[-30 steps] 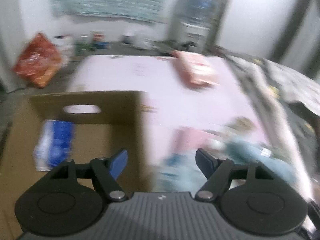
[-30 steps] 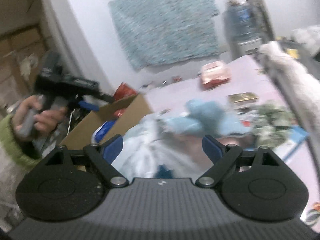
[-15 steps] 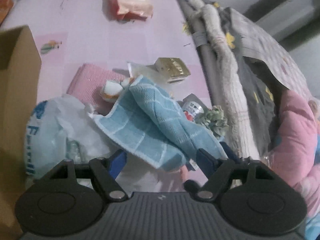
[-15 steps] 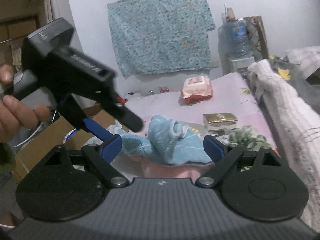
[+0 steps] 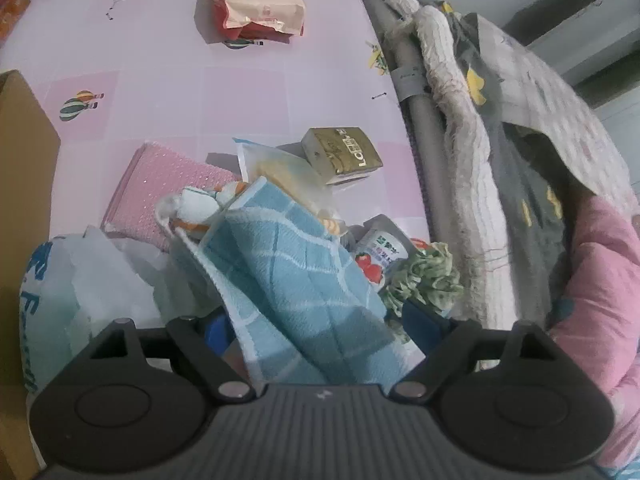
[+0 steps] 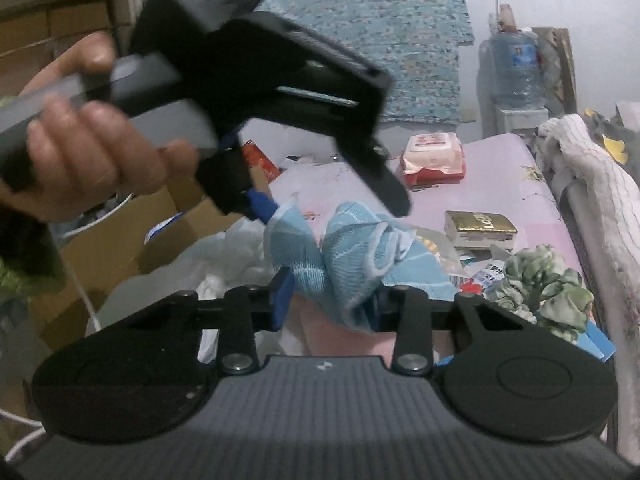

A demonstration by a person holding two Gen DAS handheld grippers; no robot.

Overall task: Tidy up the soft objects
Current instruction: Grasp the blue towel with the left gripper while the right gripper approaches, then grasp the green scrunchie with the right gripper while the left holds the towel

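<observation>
Right hand-held gripper just closed on 1 blue towel.

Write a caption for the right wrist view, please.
Right gripper closing on a blue towel while the open left gripper straddles its top.

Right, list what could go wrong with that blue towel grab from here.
1. The right gripper pinches only a bunched lower fold of the blue towel, so it might slip free.
2. The towel drapes over the strawberry cup and small white plush; lifting could drag them along.
3. The left gripper, open, straddles the same towel, so the two could tug against each other.
</observation>
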